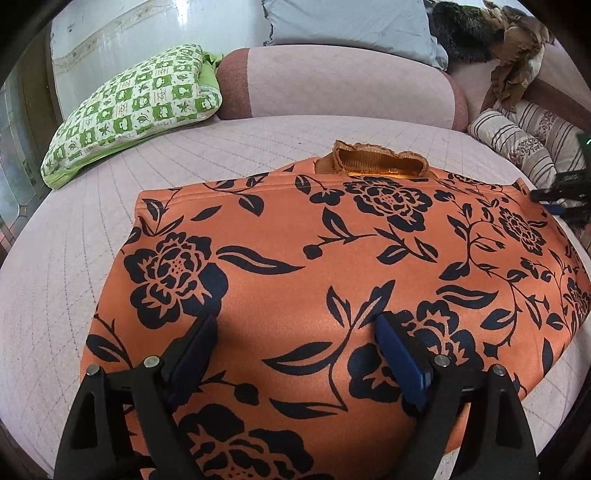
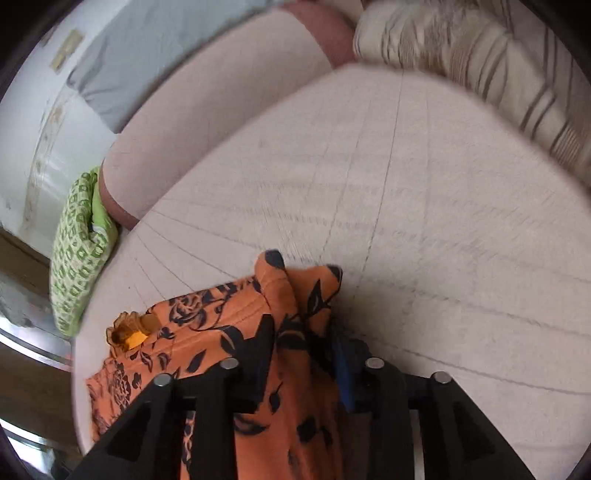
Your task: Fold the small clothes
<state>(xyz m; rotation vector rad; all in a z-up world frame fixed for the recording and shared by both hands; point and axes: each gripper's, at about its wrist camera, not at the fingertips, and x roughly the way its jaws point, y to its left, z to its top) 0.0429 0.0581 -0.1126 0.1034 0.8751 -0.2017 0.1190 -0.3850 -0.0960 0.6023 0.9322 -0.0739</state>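
An orange garment with a black flower print (image 1: 332,266) lies spread on the pink quilted bed (image 1: 55,266), its ruffled collar (image 1: 376,162) at the far side. My left gripper (image 1: 295,332) is open just above the garment's near part, with nothing between its fingers. My right gripper (image 2: 306,332) is shut on a bunched corner of the garment (image 2: 295,295) and holds it lifted above the bed (image 2: 424,221). The right gripper also shows at the right edge of the left wrist view (image 1: 561,199). The right wrist view is motion-blurred.
A green checked pillow (image 1: 136,107) lies at the far left of the bed. A pink bolster (image 1: 332,85) runs along the back, with a blue pillow (image 1: 351,26) behind it. Striped cushions (image 1: 517,144) and brown cloth (image 1: 517,70) lie at the far right.
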